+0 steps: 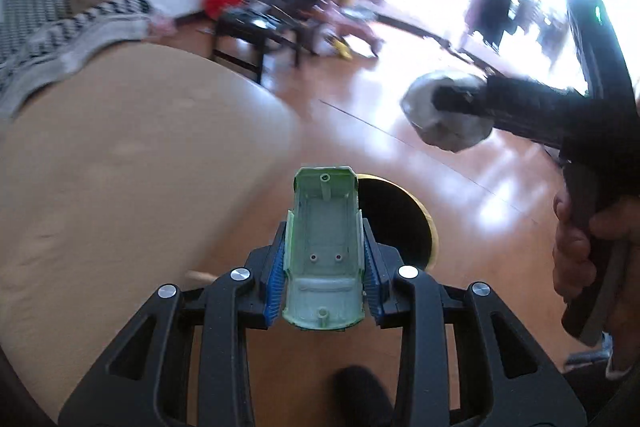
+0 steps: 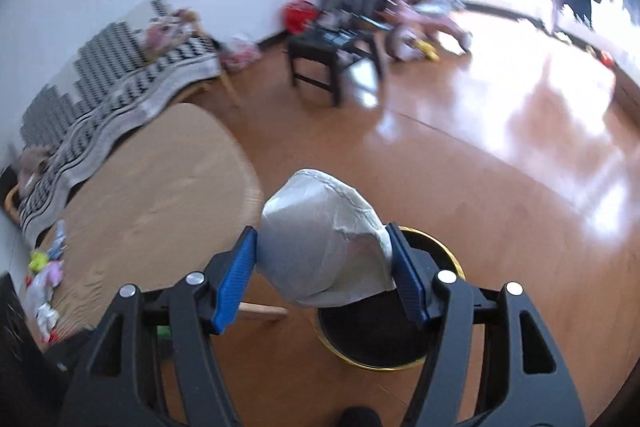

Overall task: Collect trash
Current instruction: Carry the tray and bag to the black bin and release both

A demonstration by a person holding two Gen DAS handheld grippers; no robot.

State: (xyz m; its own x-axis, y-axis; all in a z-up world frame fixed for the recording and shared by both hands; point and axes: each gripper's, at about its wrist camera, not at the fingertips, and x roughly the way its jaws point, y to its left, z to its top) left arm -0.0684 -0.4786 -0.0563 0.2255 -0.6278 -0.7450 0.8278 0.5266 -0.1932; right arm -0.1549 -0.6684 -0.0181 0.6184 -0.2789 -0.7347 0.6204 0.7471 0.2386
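My left gripper (image 1: 324, 223) is shut on a pale green plastic toy-car shell (image 1: 324, 251), held above the floor beside a round black bin with a gold rim (image 1: 430, 223). My right gripper (image 2: 322, 227) is shut on a crumpled grey-white paper wad (image 2: 320, 243), held over the same bin (image 2: 452, 259). The right gripper also shows in the left wrist view (image 1: 438, 103), up at the right, with the wad (image 1: 444, 131) in its fingers and a hand on its handle.
A round tan wooden table (image 1: 120, 167) lies left of the bin, also in the right wrist view (image 2: 152, 195). Small bits of litter (image 2: 46, 279) lie on its left part. A checkered cloth (image 2: 120, 95), a dark stool (image 2: 332, 55) and a glossy wooden floor lie beyond.
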